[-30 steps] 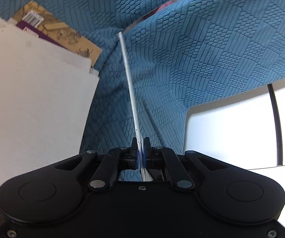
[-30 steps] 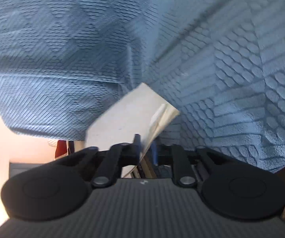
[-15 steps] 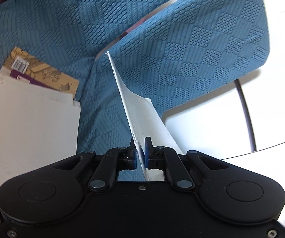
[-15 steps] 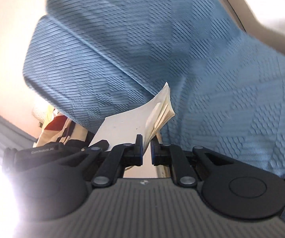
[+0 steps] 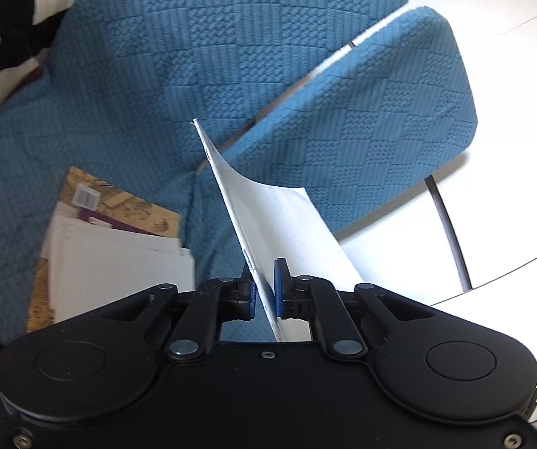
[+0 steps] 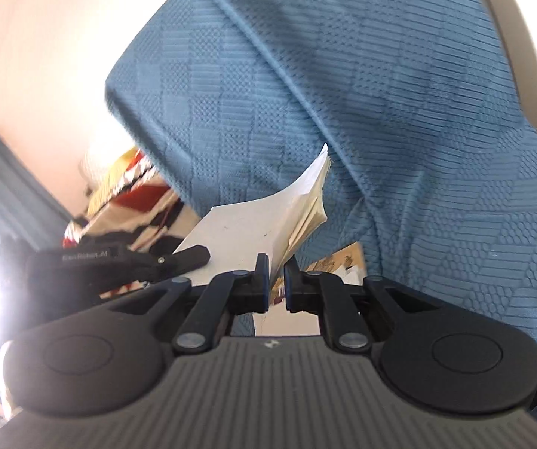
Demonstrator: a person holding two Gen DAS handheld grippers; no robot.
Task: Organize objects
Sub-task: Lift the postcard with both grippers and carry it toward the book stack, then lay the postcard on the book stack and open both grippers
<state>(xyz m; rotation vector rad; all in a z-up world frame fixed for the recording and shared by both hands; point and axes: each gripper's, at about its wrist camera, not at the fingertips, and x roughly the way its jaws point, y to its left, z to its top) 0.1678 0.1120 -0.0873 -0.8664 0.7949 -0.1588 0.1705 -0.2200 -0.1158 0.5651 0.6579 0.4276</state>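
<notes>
Your left gripper (image 5: 264, 292) and right gripper (image 6: 276, 286) both pinch the white booklet (image 5: 268, 213) with narrow jaws, lifted over the blue sofa (image 5: 193, 75); the paper stack (image 5: 115, 262) lies at nine o'clock.

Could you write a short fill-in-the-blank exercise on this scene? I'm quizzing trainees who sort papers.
1. The left hand-held gripper pinches a white ____, held edge-on.
2. The sofa cover is ____ in colour.
3. The stack of papers and books rests on the ____ seat.
4. The booklet sits between the pads of the ____ hand-held gripper.

Missing words: sheet; blue; sofa; right
</notes>
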